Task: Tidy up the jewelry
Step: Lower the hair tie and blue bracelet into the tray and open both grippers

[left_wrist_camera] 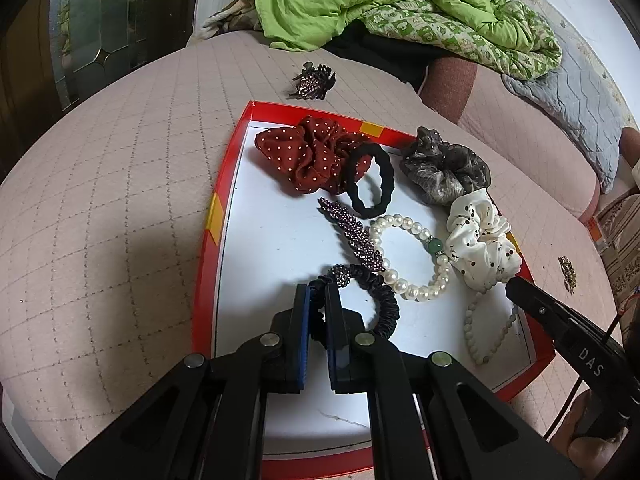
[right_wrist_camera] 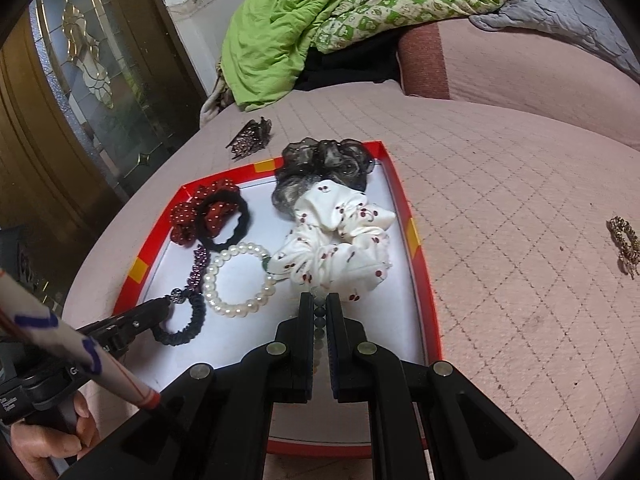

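A red tray (left_wrist_camera: pixel 224 184) with a white floor lies on the pink quilt; it also shows in the right wrist view (right_wrist_camera: pixel 416 240). In it lie a red dotted scrunchie (left_wrist_camera: pixel 308 156), a black hair tie (left_wrist_camera: pixel 368 180), a grey scrunchie (left_wrist_camera: pixel 444 172), a white cherry scrunchie (right_wrist_camera: pixel 340 236), a pearl bracelet (left_wrist_camera: pixel 416 260), a purple leaf clip (left_wrist_camera: pixel 352 236) and a pale bead bracelet (left_wrist_camera: pixel 480 332). My left gripper (left_wrist_camera: pixel 318 294) is shut on the black ruffled hair tie (left_wrist_camera: pixel 384 304). My right gripper (right_wrist_camera: pixel 319 304) is shut on the pale bead bracelet (right_wrist_camera: pixel 319 312).
A dark claw clip (left_wrist_camera: pixel 312 82) lies on the quilt beyond the tray. A small gold clip (right_wrist_camera: pixel 626 240) lies on the quilt to the right. A green blanket (left_wrist_camera: pixel 360 0) is heaped at the back. A glass-panelled door (right_wrist_camera: pixel 80 80) stands left.
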